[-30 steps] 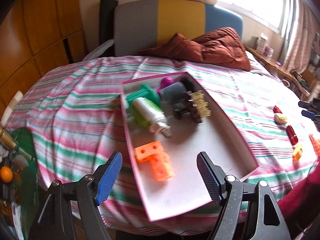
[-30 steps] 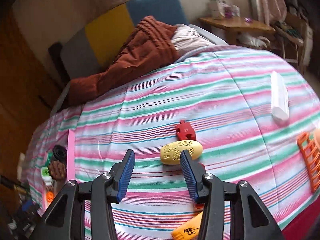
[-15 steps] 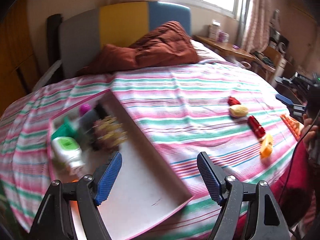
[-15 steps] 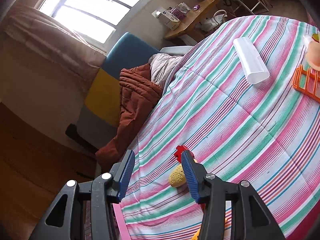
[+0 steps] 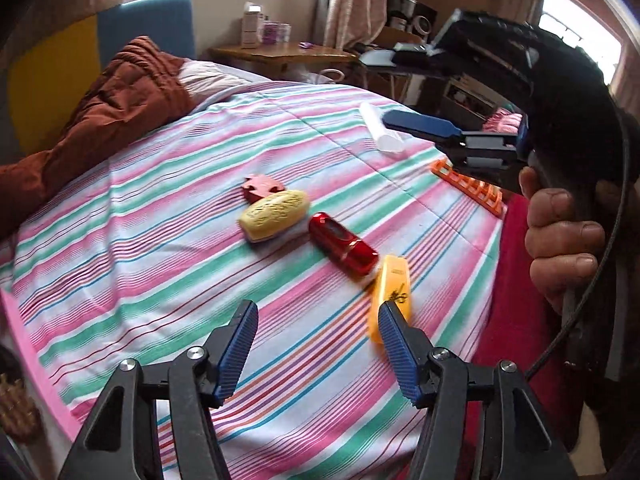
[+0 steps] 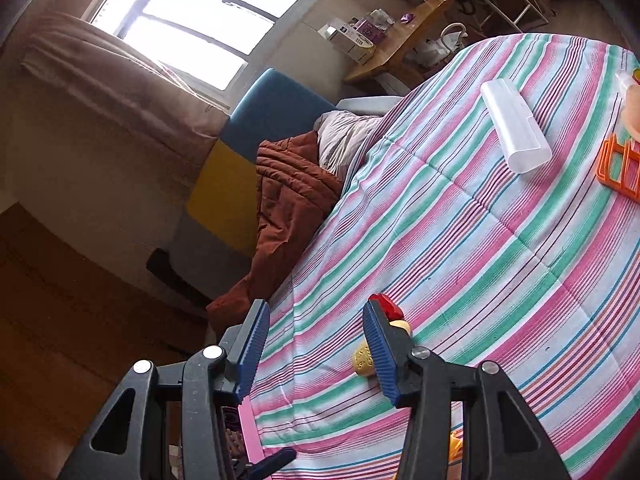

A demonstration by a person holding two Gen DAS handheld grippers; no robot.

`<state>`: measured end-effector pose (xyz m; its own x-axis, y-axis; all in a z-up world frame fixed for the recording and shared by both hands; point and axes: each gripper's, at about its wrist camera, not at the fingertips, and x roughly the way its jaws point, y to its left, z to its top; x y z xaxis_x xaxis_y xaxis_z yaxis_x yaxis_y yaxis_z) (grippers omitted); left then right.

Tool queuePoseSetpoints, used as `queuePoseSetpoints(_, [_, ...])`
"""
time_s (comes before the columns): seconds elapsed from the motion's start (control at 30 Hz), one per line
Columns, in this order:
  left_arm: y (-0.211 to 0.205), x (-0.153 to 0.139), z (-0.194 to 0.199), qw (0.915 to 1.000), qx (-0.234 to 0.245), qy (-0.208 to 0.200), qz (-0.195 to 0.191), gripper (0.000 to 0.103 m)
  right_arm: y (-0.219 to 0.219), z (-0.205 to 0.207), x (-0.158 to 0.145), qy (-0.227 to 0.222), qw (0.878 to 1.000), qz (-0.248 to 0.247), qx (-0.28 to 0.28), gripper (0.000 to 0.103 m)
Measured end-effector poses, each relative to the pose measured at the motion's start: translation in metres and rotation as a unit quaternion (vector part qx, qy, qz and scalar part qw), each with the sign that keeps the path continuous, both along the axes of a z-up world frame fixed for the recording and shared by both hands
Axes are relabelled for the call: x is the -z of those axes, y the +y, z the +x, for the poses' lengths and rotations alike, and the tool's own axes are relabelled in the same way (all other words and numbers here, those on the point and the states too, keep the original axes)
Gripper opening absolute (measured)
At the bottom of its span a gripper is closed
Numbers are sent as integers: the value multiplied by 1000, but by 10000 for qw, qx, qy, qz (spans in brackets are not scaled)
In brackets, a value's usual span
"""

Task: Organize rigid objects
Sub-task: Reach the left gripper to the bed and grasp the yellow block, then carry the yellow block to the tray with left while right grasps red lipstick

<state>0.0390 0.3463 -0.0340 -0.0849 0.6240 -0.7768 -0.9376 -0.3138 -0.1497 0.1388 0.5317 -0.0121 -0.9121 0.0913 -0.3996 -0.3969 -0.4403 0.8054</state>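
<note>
Clutter is what your left gripper (image 5: 318, 344) now faces: a second ago its camera looked down into the pink-rimmed tray with the orange blocks and the bottle, and it has since swung across the bed to the loose pieces. On the striped bedspread (image 5: 168, 208) lie a pink puzzle-shaped piece (image 5: 262, 185), a yellow oval block (image 5: 276, 214) touching it, a red glossy case (image 5: 343, 246) just beside that, and an orange-yellow flat piece (image 5: 390, 284) nearest your fingers. Further off lie a white tube (image 5: 380, 128) and an orange grid rack (image 5: 468, 188).

Your left jaws are closing from a wider spread, yet nothing sits between them; the orange-yellow piece lies just beyond the right-hand pad. Closing now looks premature, so you would likely need to reopen before taking that piece.

Your right gripper (image 6: 316, 344) stands about half open and empty, tilted, with the yellow oval block and a red piece (image 6: 386, 306) peeking past its pad. Over that second it rolled and then settled. Only a strip of the tray's pink rim (image 6: 250, 428) shows at its lower edge.

So the tray run seems finished, and the next pickup has begun.
</note>
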Motion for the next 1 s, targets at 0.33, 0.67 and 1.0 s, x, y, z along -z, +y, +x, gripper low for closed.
queuePoseSetpoints(0.33, [56,37,14,9971,509,-397,-404,59,5,0,5,158,9996,-228,-53,50])
queuePoseSetpoints(0.67, [5,46,1,9980,-32,-454,-429,26,6,-15,16,-599,9975,-367,-114,50])
queuePoseSetpoints(1.0, [-52,50,0,9973,-568,-405,-205,26,-2,-57,45,-2328,9696,-424,-628,50])
